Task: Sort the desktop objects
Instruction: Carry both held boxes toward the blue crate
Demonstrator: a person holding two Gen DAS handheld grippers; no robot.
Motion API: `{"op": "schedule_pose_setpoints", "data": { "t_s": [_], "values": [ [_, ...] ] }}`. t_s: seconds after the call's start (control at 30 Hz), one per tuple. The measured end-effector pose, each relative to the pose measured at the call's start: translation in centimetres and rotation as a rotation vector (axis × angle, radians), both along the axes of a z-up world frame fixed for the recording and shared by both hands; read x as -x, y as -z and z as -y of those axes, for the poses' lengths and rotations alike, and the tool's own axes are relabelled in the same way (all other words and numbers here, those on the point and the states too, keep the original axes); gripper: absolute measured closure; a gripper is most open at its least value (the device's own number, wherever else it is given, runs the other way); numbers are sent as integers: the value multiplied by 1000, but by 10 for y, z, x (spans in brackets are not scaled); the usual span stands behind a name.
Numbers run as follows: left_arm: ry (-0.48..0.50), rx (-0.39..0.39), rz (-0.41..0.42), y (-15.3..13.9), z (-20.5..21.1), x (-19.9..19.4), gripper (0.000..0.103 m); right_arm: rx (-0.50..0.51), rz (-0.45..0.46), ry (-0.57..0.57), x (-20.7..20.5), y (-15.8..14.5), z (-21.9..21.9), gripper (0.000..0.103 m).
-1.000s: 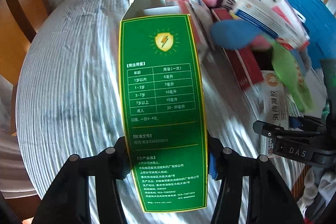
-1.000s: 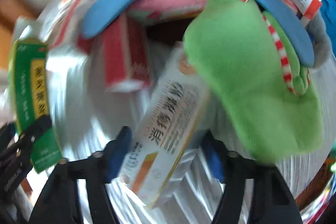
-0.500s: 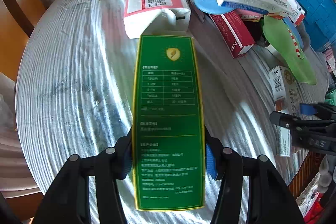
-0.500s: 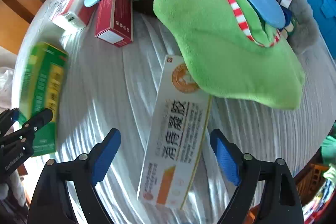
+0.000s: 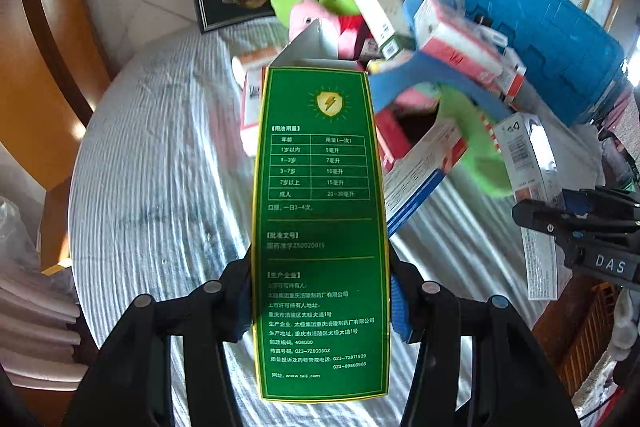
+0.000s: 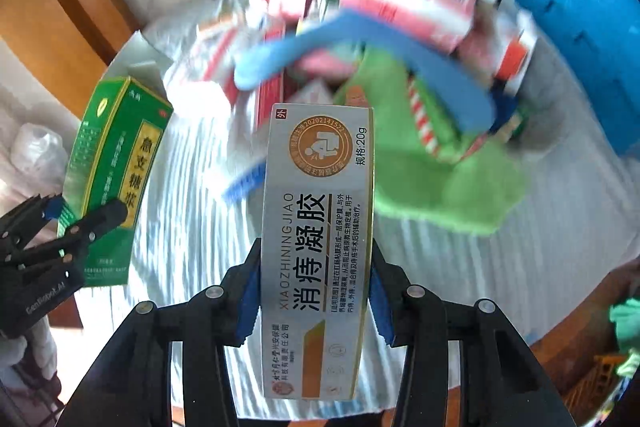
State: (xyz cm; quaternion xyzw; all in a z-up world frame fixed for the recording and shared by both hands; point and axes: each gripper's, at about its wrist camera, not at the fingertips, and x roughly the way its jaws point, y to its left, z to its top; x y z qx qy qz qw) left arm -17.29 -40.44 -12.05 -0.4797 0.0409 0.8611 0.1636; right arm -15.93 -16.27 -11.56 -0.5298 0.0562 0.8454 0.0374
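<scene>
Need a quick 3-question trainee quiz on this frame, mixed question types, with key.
1. True or false: the left tool holds the green box with its top flap open.
2. What does the right tool grip? A) red box B) white ointment box C) green plush
3. Fill in: the table wears a striped ___.

Key: 1 true; 2 B; 3 tablecloth.

right gripper [image 6: 314, 301] jaws just closed onto white ointment box [image 6: 318, 247], both boxes raised off table [image 5: 160, 167]
</scene>
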Motion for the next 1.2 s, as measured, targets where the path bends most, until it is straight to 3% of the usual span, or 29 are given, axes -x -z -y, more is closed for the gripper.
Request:
{"op": "schedule_pose_setpoints", "data": {
  "t_s": [0.13,0.27,0.53,0.83,1.03,1.2],
  "values": [
    [8,-3,-52,-15,-26,-17,51,-14,-80,12,-6,-19,3,57],
    [26,-2,-101,-29,-60,-33,51,-15,-152,21,-9,-37,-23,57],
    [15,14,-201,-57,-162,-64,51,-31,-314,8,-52,-89,-122,57],
    [-44,5,-301,-101,-292,-97,51,-79,-414,-50,-87,-135,-242,57],
    [1,34,-356,-129,-364,-91,51,-82,-485,-41,-85,-161,-300,57],
    [29,22,-404,-144,-412,-63,51,-94,-538,-28,-70,-185,-337,57]
  ]
}}
